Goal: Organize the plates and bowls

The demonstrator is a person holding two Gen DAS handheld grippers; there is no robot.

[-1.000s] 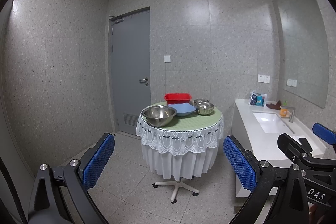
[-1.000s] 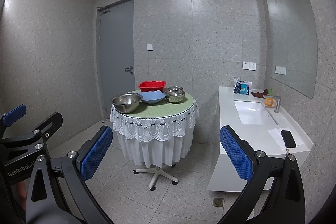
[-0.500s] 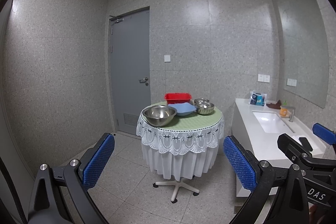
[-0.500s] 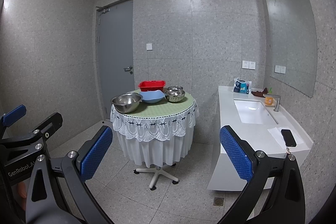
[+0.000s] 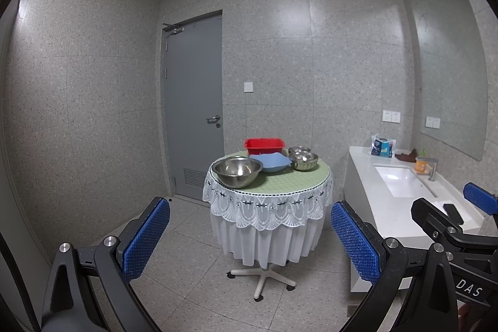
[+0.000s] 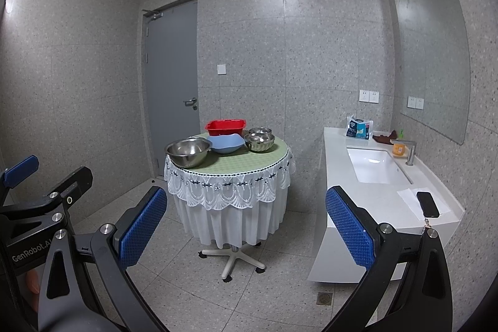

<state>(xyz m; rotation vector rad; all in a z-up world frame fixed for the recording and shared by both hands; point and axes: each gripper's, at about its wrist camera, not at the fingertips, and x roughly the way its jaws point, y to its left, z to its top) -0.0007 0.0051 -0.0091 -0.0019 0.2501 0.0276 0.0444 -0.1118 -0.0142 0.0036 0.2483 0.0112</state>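
Observation:
A round table [image 5: 280, 181] with a green cloth and white lace stands across the room. On it are a large steel bowl [image 5: 237, 171], a blue wavy dish [image 5: 269, 162], a red plastic basin [image 5: 264, 146] and two small steel bowls [image 5: 303, 160], one behind the other. The same set shows in the right wrist view: large steel bowl [image 6: 187, 151], blue dish [image 6: 224, 143], red basin [image 6: 225, 127], small bowls [image 6: 260, 141]. My left gripper [image 5: 249, 241] and right gripper [image 6: 246, 235] are both open and empty, held side by side well short of the table.
A white counter [image 6: 382, 204] with a sink [image 6: 373, 168], a tap, an orange cup [image 6: 398, 149], a blue packet and a black phone [image 6: 427, 203] runs along the right wall. A grey door [image 5: 194, 105] is behind the table. A floor drain [image 6: 324, 297] lies near the counter.

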